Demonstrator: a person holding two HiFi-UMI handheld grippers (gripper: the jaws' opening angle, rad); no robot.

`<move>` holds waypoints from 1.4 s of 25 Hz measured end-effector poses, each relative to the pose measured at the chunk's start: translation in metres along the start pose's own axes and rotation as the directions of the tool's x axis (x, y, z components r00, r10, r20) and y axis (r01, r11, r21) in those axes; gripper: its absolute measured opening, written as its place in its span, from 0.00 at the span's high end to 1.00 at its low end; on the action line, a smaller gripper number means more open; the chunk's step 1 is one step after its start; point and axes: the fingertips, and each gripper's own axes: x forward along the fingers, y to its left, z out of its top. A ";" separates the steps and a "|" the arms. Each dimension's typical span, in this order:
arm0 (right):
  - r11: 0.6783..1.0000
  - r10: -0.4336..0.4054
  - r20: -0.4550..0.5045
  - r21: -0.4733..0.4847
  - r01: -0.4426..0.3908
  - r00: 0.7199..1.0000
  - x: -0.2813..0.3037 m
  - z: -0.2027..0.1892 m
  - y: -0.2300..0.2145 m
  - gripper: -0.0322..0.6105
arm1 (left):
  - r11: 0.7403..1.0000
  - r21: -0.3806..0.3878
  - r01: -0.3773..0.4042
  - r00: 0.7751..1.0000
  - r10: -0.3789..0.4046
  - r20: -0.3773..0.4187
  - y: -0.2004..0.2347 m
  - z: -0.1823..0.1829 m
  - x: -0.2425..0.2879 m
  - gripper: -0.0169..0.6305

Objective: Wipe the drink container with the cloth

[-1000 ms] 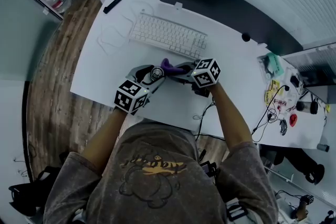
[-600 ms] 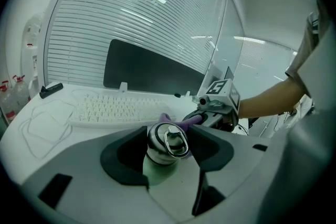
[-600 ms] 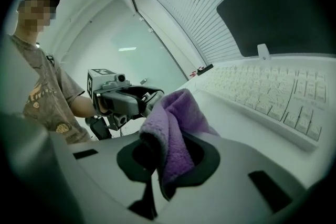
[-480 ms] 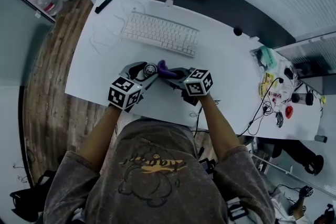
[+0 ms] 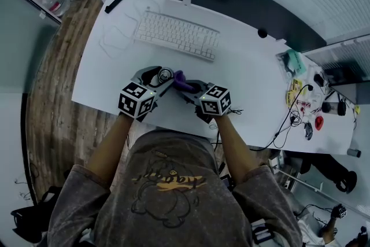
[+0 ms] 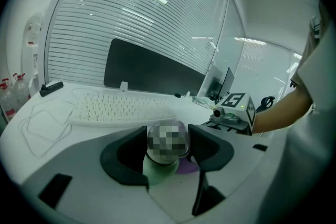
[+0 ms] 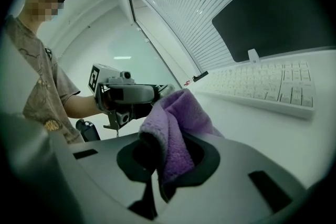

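In the head view my left gripper (image 5: 157, 79) is shut on the drink container (image 5: 166, 74), a small round metal-topped vessel held just above the white desk (image 5: 110, 72). In the left gripper view the container (image 6: 157, 169) sits between both jaws of the left gripper (image 6: 168, 140), its top hidden by a mosaic patch. My right gripper (image 5: 189, 88) is shut on a purple cloth (image 5: 181, 82) that touches the container's right side. The right gripper view shows the cloth (image 7: 176, 123) bunched in the right gripper (image 7: 168, 153), with the left gripper (image 7: 128, 96) just beyond it.
A white keyboard (image 5: 176, 36) lies behind the grippers, with a dark monitor (image 5: 243, 6) beyond it. A white cable loop (image 5: 115, 39) and a black bar (image 5: 114, 4) are at the far left. Cables and small items (image 5: 305, 107) clutter the desk's right end.
The right gripper and cloth have slid a little back toward the person, alongside the container. The left gripper keeps the container in nearly the same place.
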 end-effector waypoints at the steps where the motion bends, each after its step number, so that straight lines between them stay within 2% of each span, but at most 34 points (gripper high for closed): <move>1: 1.000 -0.002 0.003 -0.007 0.002 1.000 0.001 -0.002 0.002 0.87 | 1.000 0.000 0.001 1.000 -0.001 -0.001 0.000 0.000 0.000 0.59; 12: 0.998 -0.013 0.001 -0.065 0.013 1.000 0.014 -0.018 0.022 0.87 | 1.000 -0.003 -0.003 1.000 0.003 -0.011 0.000 0.000 0.000 0.59; 27: 1.000 -0.006 0.082 0.020 0.004 0.997 0.043 -0.017 0.044 0.87 | 1.000 -0.003 -0.012 1.000 0.012 -0.010 0.001 0.000 0.000 0.59; 35: 0.998 -0.053 0.135 0.046 0.047 0.989 0.057 -0.016 0.047 0.87 | 1.000 -0.005 -0.008 1.000 0.008 -0.010 0.001 -0.001 0.000 0.59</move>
